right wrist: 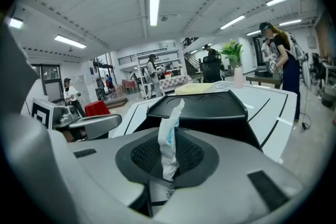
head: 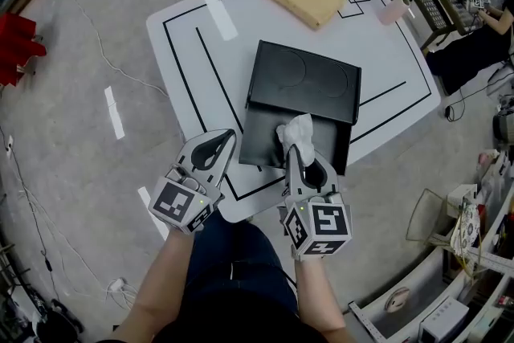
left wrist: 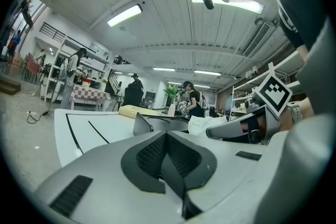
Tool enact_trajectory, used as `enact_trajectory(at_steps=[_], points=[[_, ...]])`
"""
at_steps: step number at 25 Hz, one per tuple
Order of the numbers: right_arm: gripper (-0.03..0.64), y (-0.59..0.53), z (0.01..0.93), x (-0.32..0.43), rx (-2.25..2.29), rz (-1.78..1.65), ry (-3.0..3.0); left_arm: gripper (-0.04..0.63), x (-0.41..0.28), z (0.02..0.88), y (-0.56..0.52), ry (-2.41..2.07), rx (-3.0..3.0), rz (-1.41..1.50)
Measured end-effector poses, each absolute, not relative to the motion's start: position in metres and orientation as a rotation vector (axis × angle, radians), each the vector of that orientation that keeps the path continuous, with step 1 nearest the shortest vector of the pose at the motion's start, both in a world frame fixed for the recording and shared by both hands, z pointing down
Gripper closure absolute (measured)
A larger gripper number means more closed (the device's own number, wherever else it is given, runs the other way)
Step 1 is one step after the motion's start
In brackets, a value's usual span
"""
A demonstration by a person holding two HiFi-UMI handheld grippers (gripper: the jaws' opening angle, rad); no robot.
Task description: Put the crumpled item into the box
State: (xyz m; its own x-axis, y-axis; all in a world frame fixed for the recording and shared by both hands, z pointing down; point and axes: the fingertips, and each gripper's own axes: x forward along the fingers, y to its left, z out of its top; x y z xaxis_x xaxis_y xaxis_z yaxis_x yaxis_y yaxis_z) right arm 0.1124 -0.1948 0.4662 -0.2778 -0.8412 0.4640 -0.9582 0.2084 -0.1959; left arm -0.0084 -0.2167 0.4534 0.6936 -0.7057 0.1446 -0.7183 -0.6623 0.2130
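The crumpled white tissue-like wad point(head: 295, 132) is sticking up from between the jaws of the right gripper point(head: 293, 150), which are pinching its lower end; in the right gripper view the wad point(right wrist: 169, 139) is standing upright between the pads. It is hanging over the near part of the open black rectangular box point(head: 261, 136), whose lid is swung back on the far side, and does not yet seem to be resting inside. The left gripper point(head: 230, 135) is waiting just beside the box's near left edge, its jaws closed together on nothing. The box is sitting on the white table with black lines point(head: 201, 52). The carrying step seems nearly finished; next the right gripper needs to lower a little and release so the wad drops inside.
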Motion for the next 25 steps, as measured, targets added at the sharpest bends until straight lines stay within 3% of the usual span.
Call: enact_trajectory(at_steps=[11, 14, 25], points=[[0.549, -0.199, 0.478, 0.102, 1.586, 0.594, -2.171, 0.594, -0.013, 0.454, -0.216, -1.146, 2.648, 0.069], [0.514, -0.200, 0.482, 0.108, 1.579, 0.578, -2.138, 0.594, -0.016, 0.455, -0.217, -1.154, 2.641, 0.072], [0.483, -0.200, 0.483, 0.119, 1.595, 0.477, -2.063, 0.594, -0.019, 0.455, -0.217, -1.144, 2.641, 0.064]])
